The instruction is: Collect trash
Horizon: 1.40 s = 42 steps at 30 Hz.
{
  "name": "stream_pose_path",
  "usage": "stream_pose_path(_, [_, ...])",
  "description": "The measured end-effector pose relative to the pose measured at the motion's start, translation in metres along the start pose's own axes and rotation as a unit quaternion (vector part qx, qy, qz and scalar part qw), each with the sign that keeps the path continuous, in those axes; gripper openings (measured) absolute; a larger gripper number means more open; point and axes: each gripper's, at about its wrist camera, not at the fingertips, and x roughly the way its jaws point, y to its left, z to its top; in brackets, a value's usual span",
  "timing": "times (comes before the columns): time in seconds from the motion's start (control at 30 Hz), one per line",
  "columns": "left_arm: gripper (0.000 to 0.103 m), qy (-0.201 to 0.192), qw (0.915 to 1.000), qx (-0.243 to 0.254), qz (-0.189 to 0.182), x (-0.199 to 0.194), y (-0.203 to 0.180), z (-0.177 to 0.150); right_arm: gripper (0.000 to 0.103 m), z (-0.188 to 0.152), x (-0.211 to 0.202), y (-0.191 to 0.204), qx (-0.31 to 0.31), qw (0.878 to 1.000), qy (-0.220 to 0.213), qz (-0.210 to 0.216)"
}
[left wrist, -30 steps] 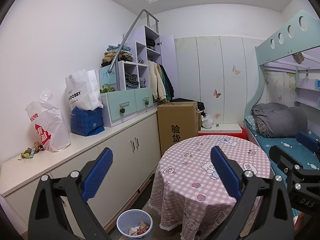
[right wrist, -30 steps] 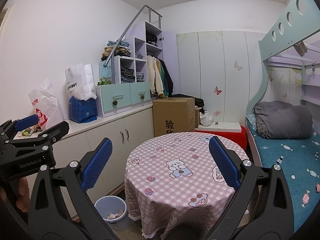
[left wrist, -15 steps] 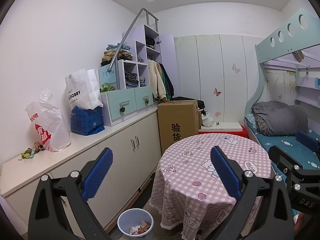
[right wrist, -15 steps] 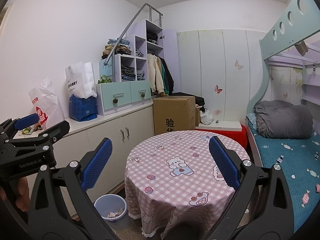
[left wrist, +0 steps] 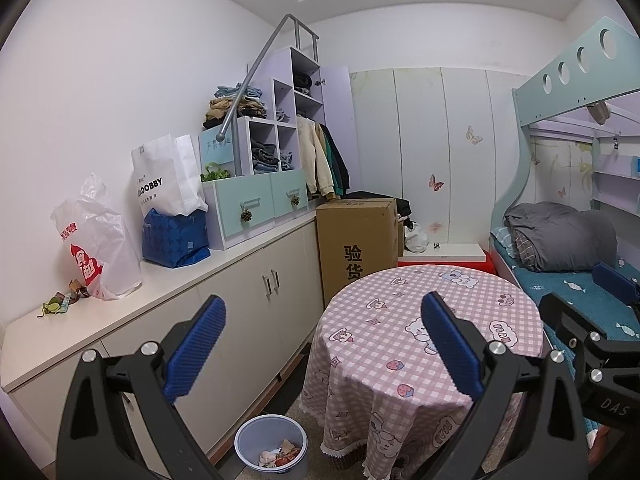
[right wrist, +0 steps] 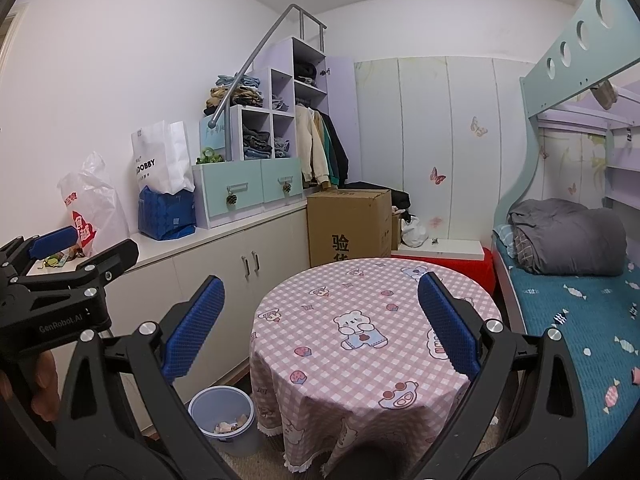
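While both stand wide and empty — left claw (left wrist: 323, 344), right claw (right wrist: 320, 322), bin (left wrist: 271, 446) holding scraps.

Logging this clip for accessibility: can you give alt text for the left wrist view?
The open left gripper faces a round table in a pink checked cloth, nothing held. A small bin with trash sits on the floor beside white cabinets, wrappers on their counter; the right gripper shows at right.
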Motion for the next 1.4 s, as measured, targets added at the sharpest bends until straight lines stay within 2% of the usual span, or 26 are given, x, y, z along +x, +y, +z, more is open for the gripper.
stream_pose_path(0.67, [0.096, 0.008, 1.0, 0.001, 0.0, 0.003, 0.004, -0.014, 0.095, -0.002, 0.004, -0.005, -0.003, 1.0, 0.012, 0.006])
stream_pose_path(1.4, [0.096, 0.011, 0.9999, 0.002, 0.0, 0.005, 0.005, -0.013, 0.095, 0.0, 0.01, -0.01, -0.005, 1.0, 0.021, 0.014])
